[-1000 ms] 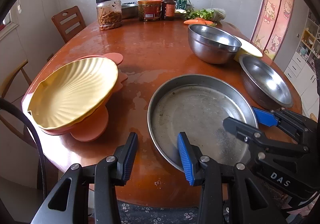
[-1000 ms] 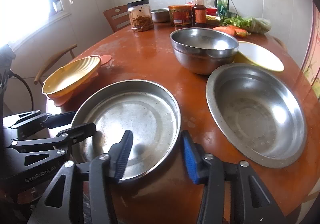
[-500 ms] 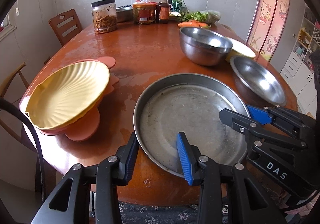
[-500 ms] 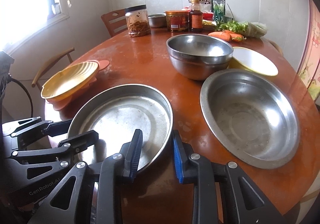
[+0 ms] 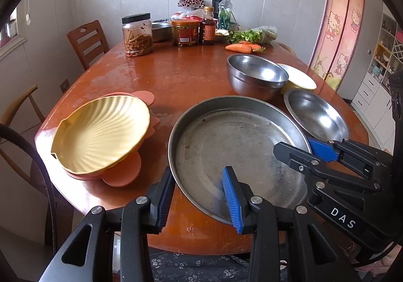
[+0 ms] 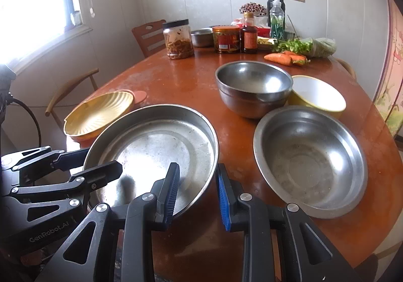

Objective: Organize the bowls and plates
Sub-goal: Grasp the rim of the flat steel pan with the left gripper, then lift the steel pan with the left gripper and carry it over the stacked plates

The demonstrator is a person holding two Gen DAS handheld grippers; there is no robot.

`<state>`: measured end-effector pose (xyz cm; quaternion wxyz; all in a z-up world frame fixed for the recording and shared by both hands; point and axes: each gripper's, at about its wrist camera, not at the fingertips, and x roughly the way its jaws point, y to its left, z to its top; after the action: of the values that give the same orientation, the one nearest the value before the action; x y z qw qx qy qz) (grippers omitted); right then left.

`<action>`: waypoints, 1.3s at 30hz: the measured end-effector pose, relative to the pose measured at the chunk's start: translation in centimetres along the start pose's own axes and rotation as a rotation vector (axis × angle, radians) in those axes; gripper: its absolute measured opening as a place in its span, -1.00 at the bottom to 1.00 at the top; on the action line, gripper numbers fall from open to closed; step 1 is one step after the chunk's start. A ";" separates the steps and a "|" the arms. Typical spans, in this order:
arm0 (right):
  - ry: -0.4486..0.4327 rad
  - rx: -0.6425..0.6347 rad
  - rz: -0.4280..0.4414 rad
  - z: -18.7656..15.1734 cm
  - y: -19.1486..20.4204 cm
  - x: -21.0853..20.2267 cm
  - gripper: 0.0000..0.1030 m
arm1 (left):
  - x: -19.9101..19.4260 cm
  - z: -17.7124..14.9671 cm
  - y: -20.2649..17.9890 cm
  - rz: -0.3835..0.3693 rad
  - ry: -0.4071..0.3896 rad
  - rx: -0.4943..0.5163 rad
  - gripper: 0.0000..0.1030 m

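So right now we've got both claws on the big steel pan [image 5: 239,151], which sits at the near edge of the wooden table [image 5: 176,75]. The left gripper [image 5: 199,196] is clamped on the rim at about 7 o'clock of the pan, one pad outside and one inside, and the right gripper [image 6: 196,188] is pinched down on the rim at roughly 4 o'clock. The pan looks tipped, near side up off the table, so we'd guess we're lifting it to stack somewhere. Biggest worry: thin slick rim plus narrow pads, so if one hand rises faster than the other the pan could twist and slip out. Also the shallow steel bowl [image 6: 309,161] sits just beside it at 3 o'clock and the yellow shell-shaped plate [image 5: 100,133] on its orange plates at 9 o'clock, so swinging wide could clip either one.
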<state>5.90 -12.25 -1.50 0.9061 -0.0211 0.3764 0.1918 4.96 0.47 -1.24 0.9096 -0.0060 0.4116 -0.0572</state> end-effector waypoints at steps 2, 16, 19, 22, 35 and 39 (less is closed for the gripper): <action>-0.003 -0.003 0.000 0.2 0.2 -0.1 -0.42 | -0.3 0.1 0.2 0.005 -0.007 -0.006 -0.24; -0.048 -0.036 0.026 2.2 2.1 -0.8 -0.42 | -2.0 0.6 2.1 0.038 -0.047 -0.038 -0.24; -0.056 -0.042 0.030 2.6 2.4 -0.9 -0.42 | -2.3 0.7 2.5 0.043 -0.051 -0.044 -0.24; -0.061 -0.050 0.032 3.0 2.8 -0.8 -0.41 | -2.4 0.8 2.9 0.048 -0.054 -0.051 -0.24; -0.083 -0.090 0.057 4.9 4.6 -0.1 -0.41 | -3.1 1.9 5.0 0.078 -0.080 -0.085 -0.24; -0.088 -0.105 0.067 5.5 5.3 0.2 -0.41 | -3.2 2.2 5.8 0.090 -0.087 -0.099 -0.23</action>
<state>7.80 -6.24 2.88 0.9125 -0.0475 0.3261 0.2422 5.10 6.53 2.24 0.9267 -0.0349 0.3740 0.0043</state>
